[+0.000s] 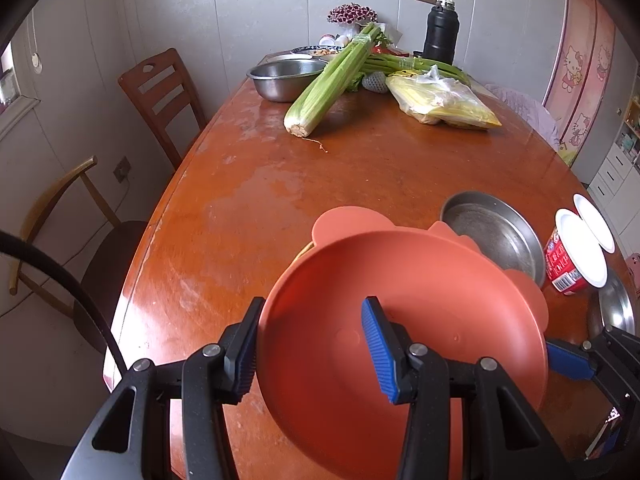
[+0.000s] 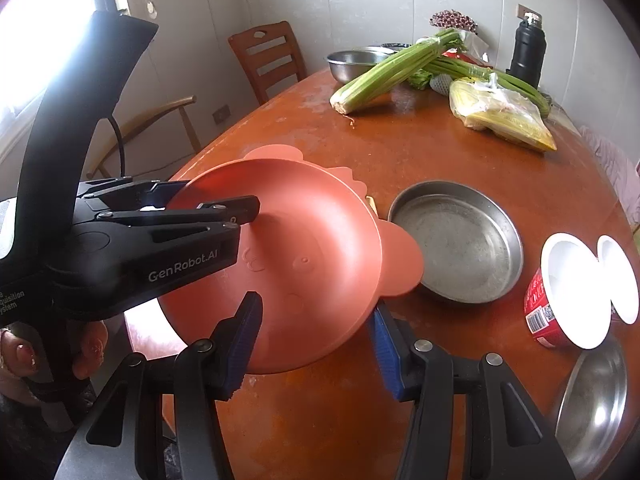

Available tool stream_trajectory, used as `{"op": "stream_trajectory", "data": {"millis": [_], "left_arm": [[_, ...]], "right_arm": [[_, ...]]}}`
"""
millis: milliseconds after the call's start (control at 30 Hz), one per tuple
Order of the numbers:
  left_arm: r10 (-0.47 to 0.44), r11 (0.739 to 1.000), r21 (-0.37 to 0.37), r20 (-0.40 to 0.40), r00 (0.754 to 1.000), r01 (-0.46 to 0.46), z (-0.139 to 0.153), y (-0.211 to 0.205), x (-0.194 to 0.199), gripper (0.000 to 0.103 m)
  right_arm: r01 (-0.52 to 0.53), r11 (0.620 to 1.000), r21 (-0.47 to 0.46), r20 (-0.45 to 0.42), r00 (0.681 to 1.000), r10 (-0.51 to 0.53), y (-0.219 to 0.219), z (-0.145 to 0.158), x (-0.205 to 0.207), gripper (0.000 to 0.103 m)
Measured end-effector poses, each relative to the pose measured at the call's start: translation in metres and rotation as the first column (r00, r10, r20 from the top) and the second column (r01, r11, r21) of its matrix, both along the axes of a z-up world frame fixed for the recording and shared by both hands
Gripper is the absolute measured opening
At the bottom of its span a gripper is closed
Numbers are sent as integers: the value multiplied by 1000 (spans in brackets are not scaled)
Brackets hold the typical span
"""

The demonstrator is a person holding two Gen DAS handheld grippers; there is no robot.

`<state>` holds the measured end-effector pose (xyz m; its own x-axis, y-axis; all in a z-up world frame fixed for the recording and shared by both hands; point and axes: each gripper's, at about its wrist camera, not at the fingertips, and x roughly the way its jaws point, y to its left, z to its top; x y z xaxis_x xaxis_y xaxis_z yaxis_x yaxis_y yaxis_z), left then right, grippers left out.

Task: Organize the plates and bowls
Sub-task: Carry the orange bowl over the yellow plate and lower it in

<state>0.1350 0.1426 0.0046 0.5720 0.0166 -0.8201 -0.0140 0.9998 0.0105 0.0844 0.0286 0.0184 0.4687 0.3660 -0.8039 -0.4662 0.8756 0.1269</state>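
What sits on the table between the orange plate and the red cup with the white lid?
A shallow steel pan, empty, lies between the orange plate and the red cup. The right wrist view shows it best.

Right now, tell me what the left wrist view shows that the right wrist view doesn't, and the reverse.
Only the left wrist view: small dishes behind the far steel bowl, a cabinet with cartoon cat pictures, white drawers.

Only the right wrist view: fingers of the person's hand on the left gripper's handle, its printed body, a bright window.

Both: the orange plate gripped on opposite edges by the left gripper and right gripper, the steel pan, red cup, celery, black flask.
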Motion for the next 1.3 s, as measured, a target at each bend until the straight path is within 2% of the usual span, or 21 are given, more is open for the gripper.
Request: {"op": "stream_trajectory", "data": {"millis": [533, 1067, 1300], "left_arm": [[-6, 999, -34, -27, 1000, 5, -20, 11, 37, 48], [-8, 1000, -8, -43, 999, 8, -35, 13, 53, 48], [-16, 1000, 1, -63, 998, 16, -42, 9, 59, 48]], "right_arm": [[12, 1000, -21, -51, 999, -13, 13, -17, 20, 56], [0, 1000, -22, -79, 997, -2, 20, -22, 26, 57], [-2, 1000, -22, -55, 999, 1, 17, -16, 23, 57]]}}
